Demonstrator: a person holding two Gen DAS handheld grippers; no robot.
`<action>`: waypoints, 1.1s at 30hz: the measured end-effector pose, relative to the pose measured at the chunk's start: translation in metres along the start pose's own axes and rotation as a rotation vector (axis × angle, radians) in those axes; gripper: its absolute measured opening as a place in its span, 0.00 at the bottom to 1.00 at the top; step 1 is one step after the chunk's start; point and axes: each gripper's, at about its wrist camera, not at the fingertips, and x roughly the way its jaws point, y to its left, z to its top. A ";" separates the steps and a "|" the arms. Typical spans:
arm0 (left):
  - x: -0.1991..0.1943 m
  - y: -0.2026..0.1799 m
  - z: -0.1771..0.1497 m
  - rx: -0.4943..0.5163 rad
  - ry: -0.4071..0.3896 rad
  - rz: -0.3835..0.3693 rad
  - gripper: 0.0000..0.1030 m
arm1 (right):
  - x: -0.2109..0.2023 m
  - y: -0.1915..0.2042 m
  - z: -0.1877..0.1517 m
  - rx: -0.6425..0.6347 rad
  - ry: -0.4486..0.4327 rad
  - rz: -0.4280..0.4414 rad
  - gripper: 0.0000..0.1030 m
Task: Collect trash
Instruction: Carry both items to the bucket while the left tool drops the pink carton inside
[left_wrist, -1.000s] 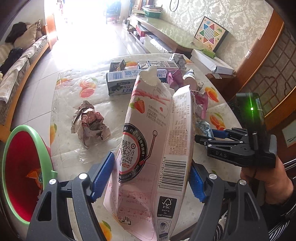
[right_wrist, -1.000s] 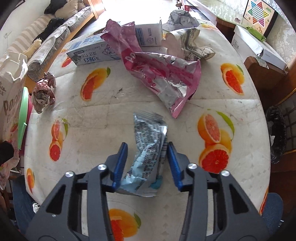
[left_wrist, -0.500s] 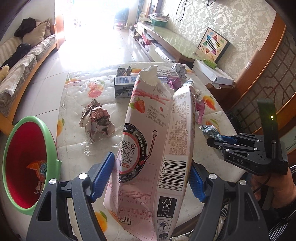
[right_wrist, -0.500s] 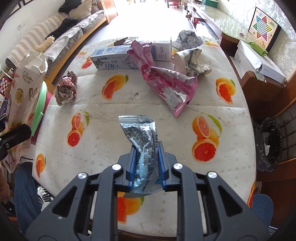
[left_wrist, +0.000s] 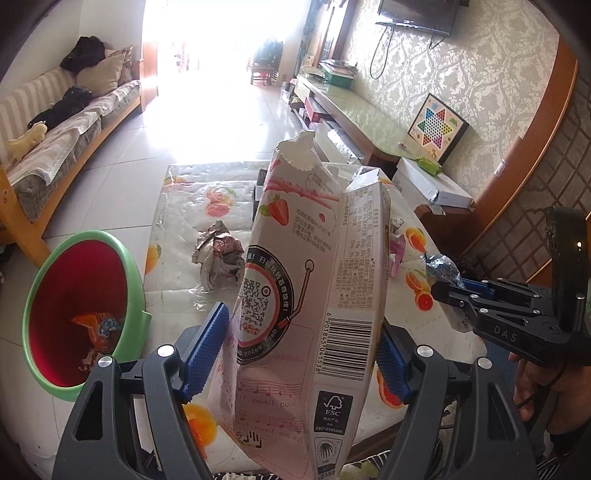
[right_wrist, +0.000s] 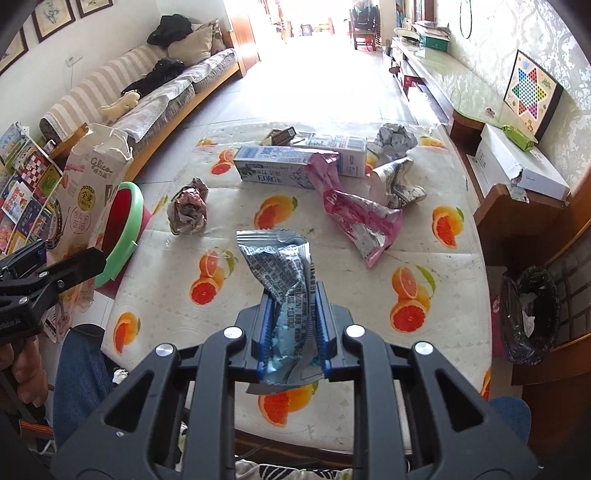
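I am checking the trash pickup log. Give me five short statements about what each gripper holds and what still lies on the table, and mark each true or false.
1. The right gripper is shut on a silver-blue wrapper. True.
2. The left gripper holds a milk carton. False: it holds a pink snack box.
3. The green bin with the red inside has nothing in it. False: some trash lies at its bottom.
4. A crumpled paper ball lies on the table. True.
5. The pink foil wrapper is inside the bin. False: it lies on the table.
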 end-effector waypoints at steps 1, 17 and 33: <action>-0.004 0.003 0.001 -0.007 -0.012 0.009 0.69 | -0.002 0.005 0.003 -0.007 -0.006 0.007 0.20; -0.056 0.102 0.025 -0.185 -0.148 0.151 0.69 | -0.002 0.097 0.058 -0.156 -0.076 0.117 0.20; -0.041 0.229 0.017 -0.386 -0.078 0.253 0.69 | 0.036 0.204 0.103 -0.278 -0.060 0.228 0.20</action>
